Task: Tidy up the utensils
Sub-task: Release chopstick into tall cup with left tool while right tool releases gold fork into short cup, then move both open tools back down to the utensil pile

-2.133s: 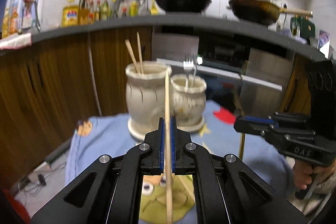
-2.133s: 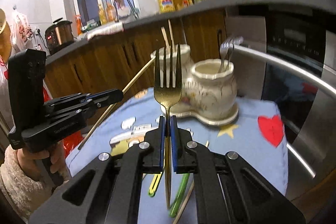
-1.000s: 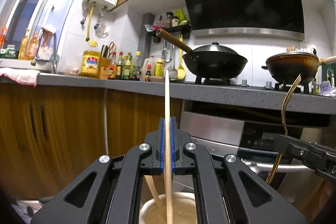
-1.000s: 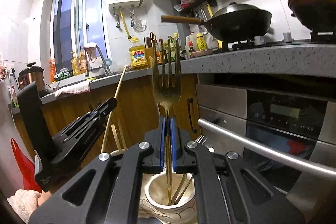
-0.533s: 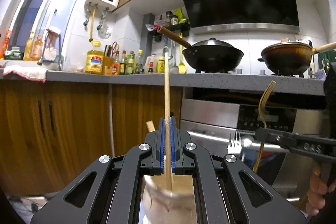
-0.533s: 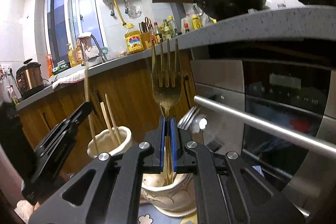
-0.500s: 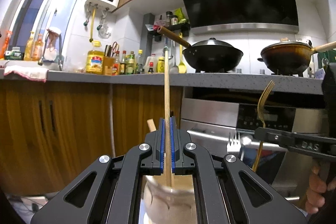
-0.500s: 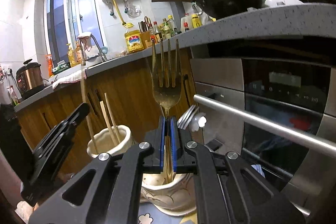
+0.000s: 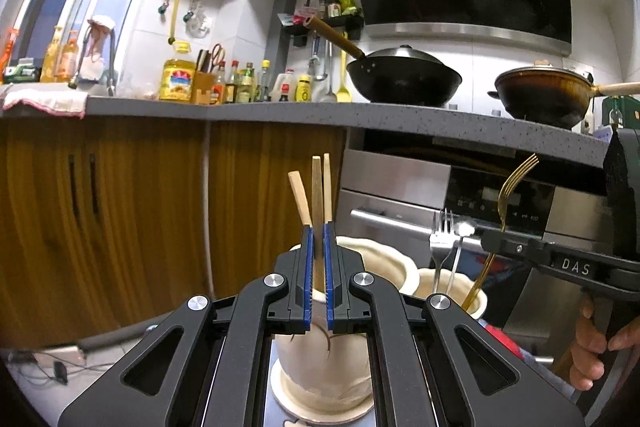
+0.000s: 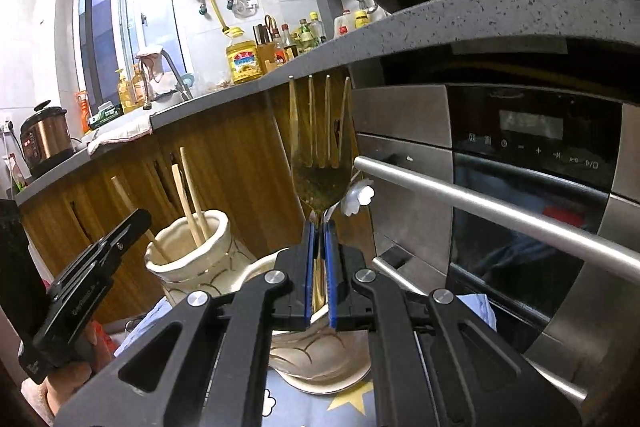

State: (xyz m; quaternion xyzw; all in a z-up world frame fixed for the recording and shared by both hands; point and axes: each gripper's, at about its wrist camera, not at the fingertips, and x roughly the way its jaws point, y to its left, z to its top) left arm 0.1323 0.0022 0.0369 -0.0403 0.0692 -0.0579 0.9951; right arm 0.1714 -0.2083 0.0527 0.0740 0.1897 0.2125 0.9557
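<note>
My left gripper (image 9: 318, 267) is shut on a wooden chopstick (image 9: 317, 195) that stands upright, its lower end inside the tall cream jar (image 9: 320, 359). Two more chopsticks (image 9: 298, 197) lean in that jar. In the right wrist view the left gripper (image 10: 136, 223) holds the slanted chopstick (image 10: 120, 189) over the tall jar (image 10: 192, 259). My right gripper (image 10: 319, 255) is shut on a gold fork (image 10: 320, 147), tines up, with its handle reaching down into the short cream jar (image 10: 320, 347). The left wrist view shows this fork (image 9: 510, 187), the right gripper (image 9: 492, 243) and silver forks (image 9: 442, 239) in the short jar (image 9: 426, 279).
Both jars stand on a cream saucer (image 9: 320, 411) on a blue patterned cloth (image 10: 344, 407). Close behind are wooden cabinets (image 9: 120, 219) and an oven with a steel handle bar (image 10: 500, 211). Woks sit on the counter above. A person's hand (image 9: 592, 347) grips the right tool.
Both grippers have sunk toward the jars. The chopstick's lower end now sits deeper in the tall jar, and the gold fork's handle has gone further into the short jar.
</note>
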